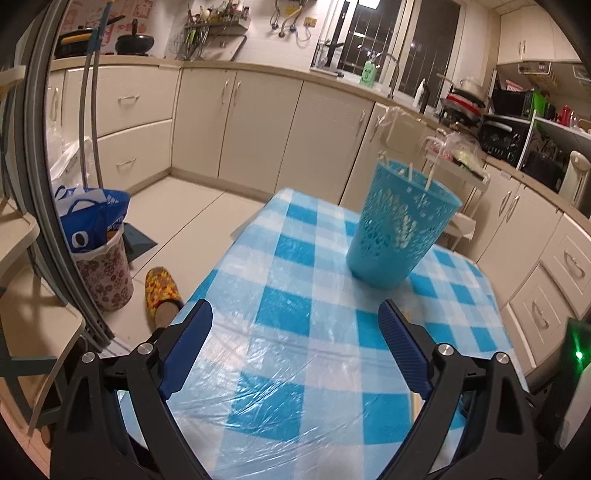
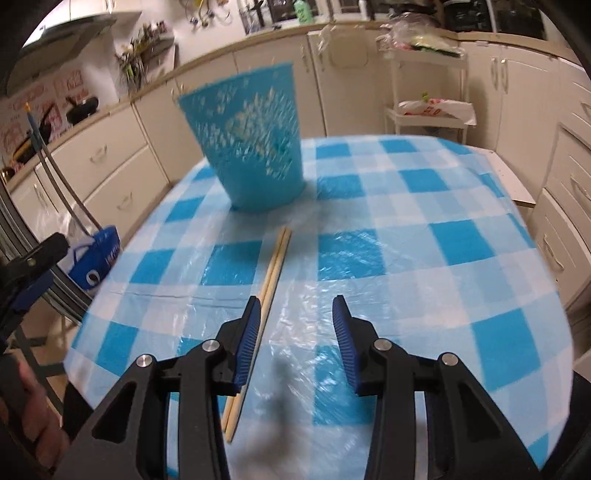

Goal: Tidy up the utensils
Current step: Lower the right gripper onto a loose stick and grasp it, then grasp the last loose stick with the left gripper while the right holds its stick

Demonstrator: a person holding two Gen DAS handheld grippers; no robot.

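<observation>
Upright on the checked tablecloth [image 1: 291,314], blue basket [image 1: 400,225] with chopsticks [image 1: 430,173] inside.

I'm working in a home kitchen — cream cabinets [image 1: 236,122] with metal handles run along the walls under a long counter [image 1: 258,68]. Pans [image 1: 133,42] sit on the far left end of it, a rack of utensils [image 1: 210,31] hangs on the tiled wall, and a tap [image 1: 391,64] stands below the dark window [image 1: 402,40]. Toward the right are a small oven [image 1: 504,136] and a kettle [image 1: 574,179]. My desk wears a blue-checked cloth [image 1: 295,314] — a slipper [image 1: 160,290] lies on the floor by its left edge.
</observation>
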